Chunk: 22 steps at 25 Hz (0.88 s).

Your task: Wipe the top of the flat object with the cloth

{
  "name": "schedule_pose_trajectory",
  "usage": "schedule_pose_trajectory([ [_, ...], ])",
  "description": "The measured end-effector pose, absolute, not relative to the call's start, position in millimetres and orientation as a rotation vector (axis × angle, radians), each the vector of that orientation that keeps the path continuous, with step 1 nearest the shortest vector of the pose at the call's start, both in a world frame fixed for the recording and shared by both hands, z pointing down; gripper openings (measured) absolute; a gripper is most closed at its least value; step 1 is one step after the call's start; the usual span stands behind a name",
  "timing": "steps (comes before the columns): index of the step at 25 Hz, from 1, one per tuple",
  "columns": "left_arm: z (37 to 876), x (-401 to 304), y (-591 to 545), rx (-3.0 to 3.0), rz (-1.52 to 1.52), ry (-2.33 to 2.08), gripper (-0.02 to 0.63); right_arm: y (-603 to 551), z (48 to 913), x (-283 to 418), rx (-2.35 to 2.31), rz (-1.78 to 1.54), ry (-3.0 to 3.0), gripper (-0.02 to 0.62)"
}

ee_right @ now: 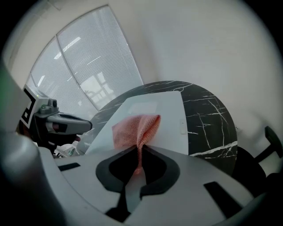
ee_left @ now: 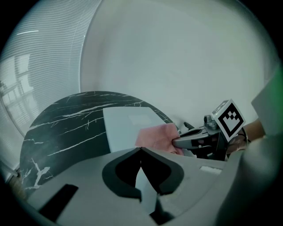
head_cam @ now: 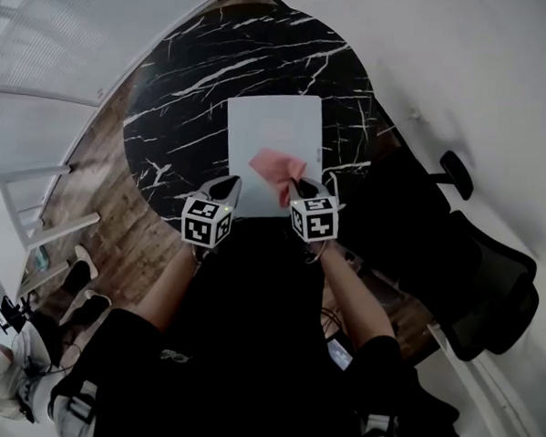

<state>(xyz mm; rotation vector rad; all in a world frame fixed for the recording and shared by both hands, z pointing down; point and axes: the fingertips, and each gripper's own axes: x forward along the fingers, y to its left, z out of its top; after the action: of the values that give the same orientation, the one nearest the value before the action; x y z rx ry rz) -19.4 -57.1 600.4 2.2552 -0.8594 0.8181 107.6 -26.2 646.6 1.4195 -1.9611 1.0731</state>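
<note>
Now my right hand-held gripper (head_cam: 302, 186) pinches the cloth (head_cam: 274, 164) over the flat object's (head_cam: 273, 122) near edge. My left hand-held gripper (head_cam: 229, 189) sits closed at its near-left corner. Dark desk (head_cam: 179, 89) shows all round.

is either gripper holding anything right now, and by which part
The right gripper pinches the pink cloth by a bunched edge; the left gripper is shut with nothing in it.

Open worktop (head_cam: 170, 98) rings the flat object (head_cam: 273, 122) from nine through three o'clock. A black chair (head_cam: 488, 288) stands at four o'clock.
</note>
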Motion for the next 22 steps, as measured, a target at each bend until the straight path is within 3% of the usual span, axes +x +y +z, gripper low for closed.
schedule_pose_trajectory([
  [22, 601.0, 43.7, -55.7, 2.319, 0.91, -0.713, -0.002, -14.6, 649.1, 177.8, 1.614, 1.162, -1.882, 0.008],
])
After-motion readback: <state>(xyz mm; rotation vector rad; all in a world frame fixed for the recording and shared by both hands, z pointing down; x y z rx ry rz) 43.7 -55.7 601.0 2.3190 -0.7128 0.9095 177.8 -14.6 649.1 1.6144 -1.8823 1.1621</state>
